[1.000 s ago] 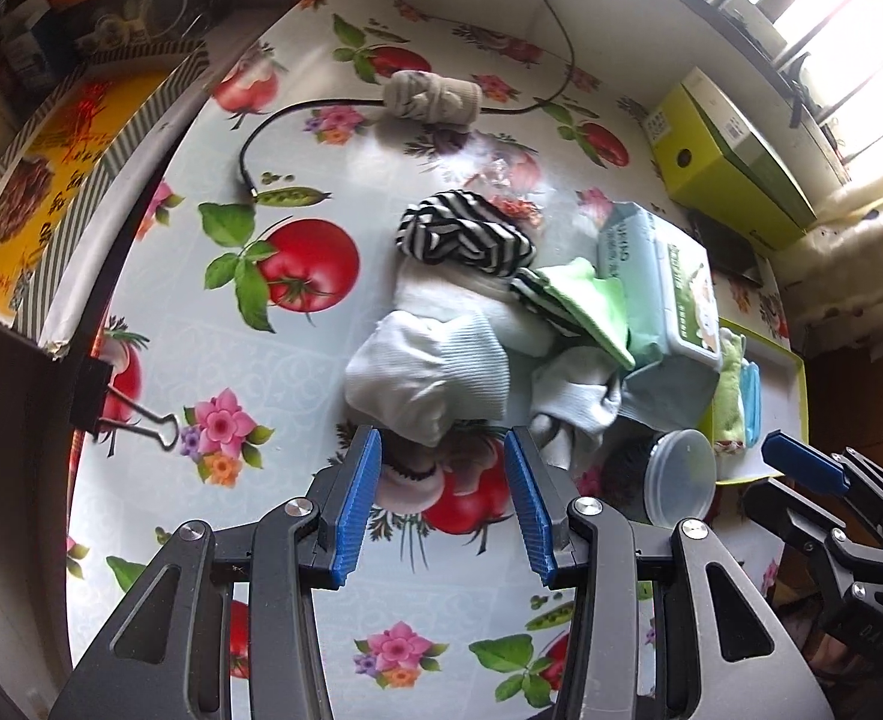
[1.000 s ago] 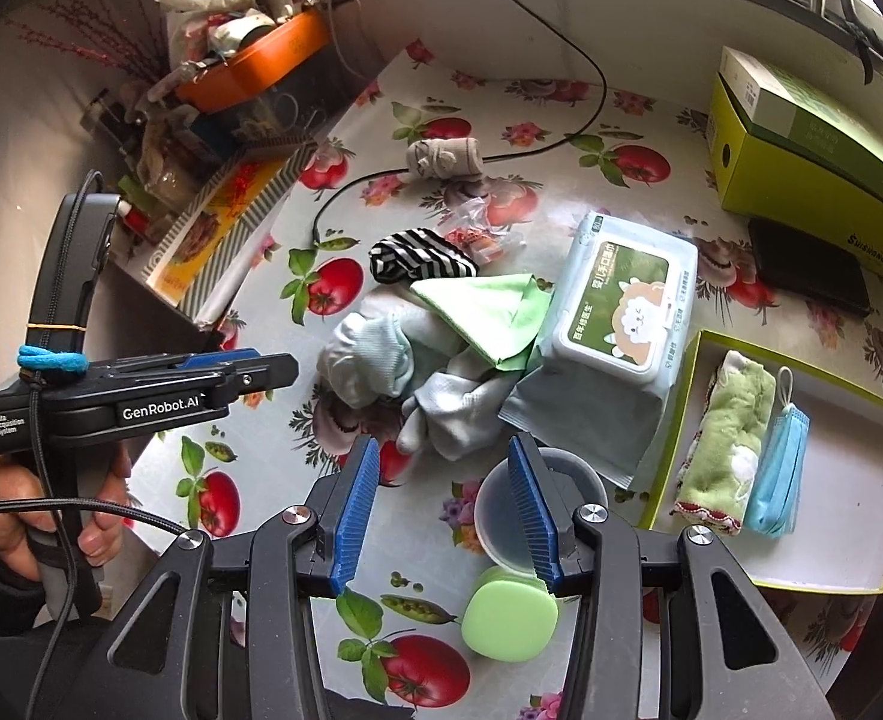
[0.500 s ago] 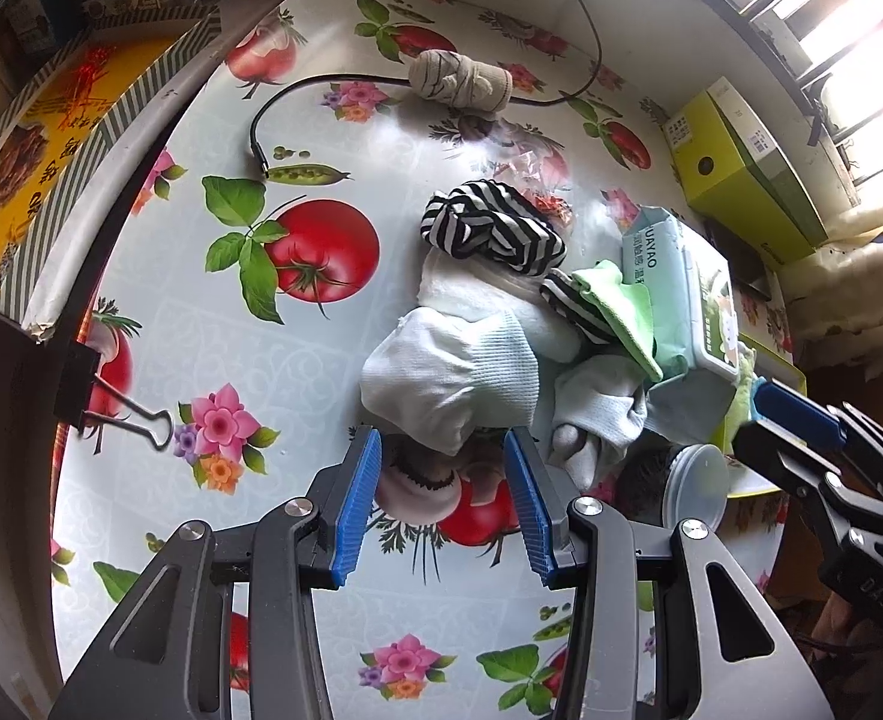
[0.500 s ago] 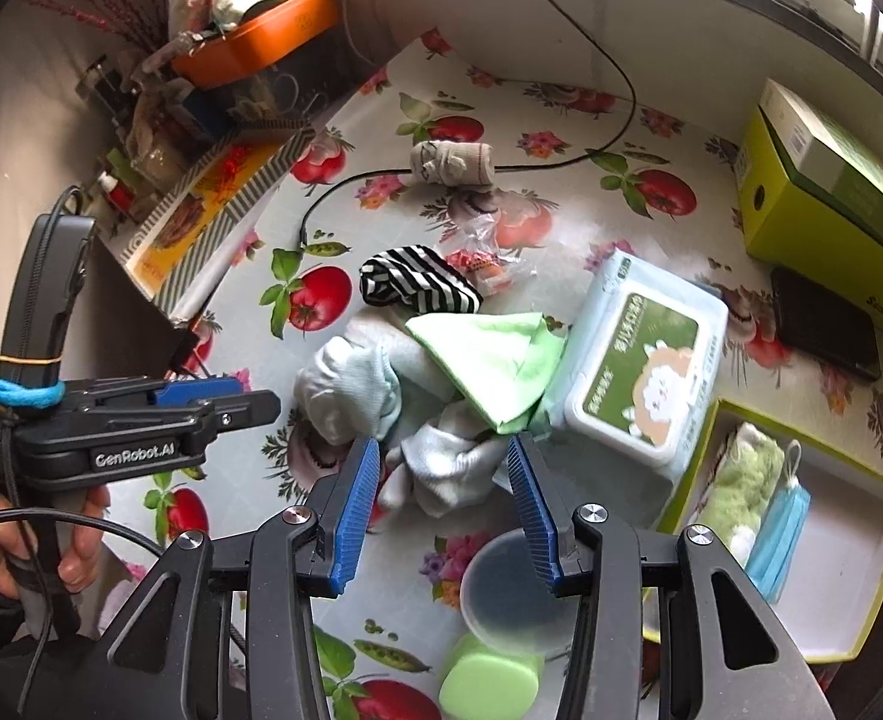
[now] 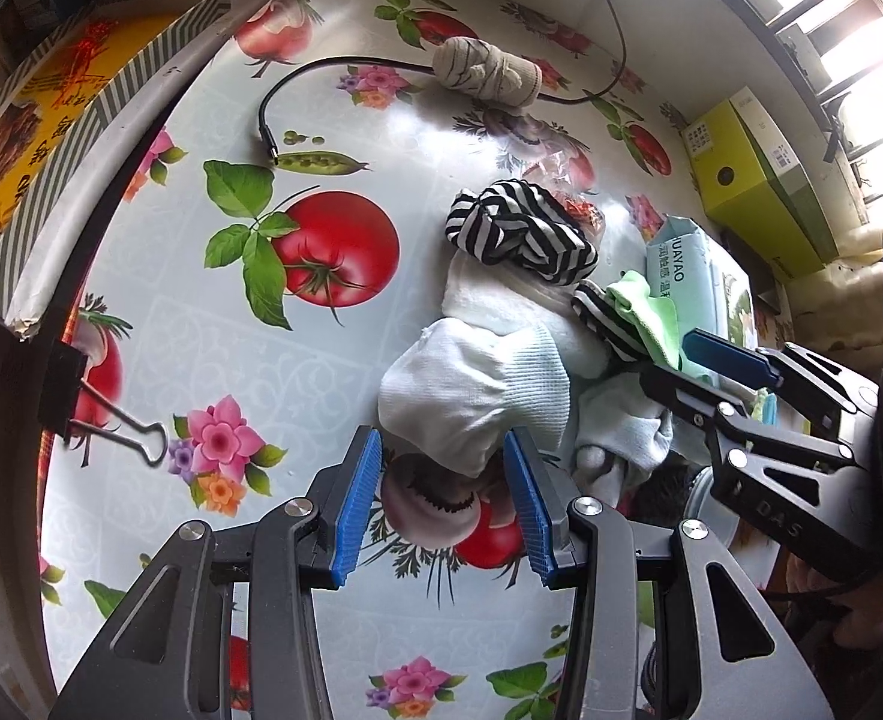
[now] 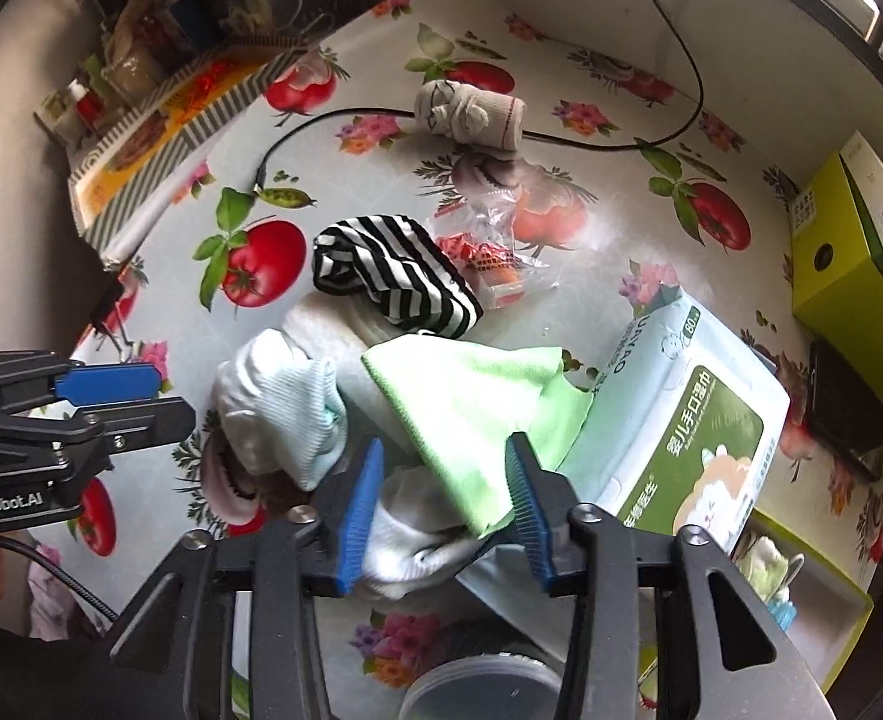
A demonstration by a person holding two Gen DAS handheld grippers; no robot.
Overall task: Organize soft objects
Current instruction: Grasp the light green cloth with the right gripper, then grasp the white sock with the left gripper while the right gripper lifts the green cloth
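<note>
- Left gripper (image 5: 444, 495): jaws wide apart, the white sock's (image 5: 471, 393) lower edge between the pads, untouched.
- Right gripper (image 6: 441, 501): jaws closing, green cloth (image 6: 474, 408) between them, not yet pinched.

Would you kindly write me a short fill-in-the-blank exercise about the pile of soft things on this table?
1. The rolled sock at the top of the pile has black and ____ stripes.
2. Between the right gripper fingers lies a light ____ cloth.
3. The rolled beige sock rests on a black ____.
4. The wet wipes pack lies beside an open box whose walls are ____.

Missing words: white; green; cable; yellow-green
</note>
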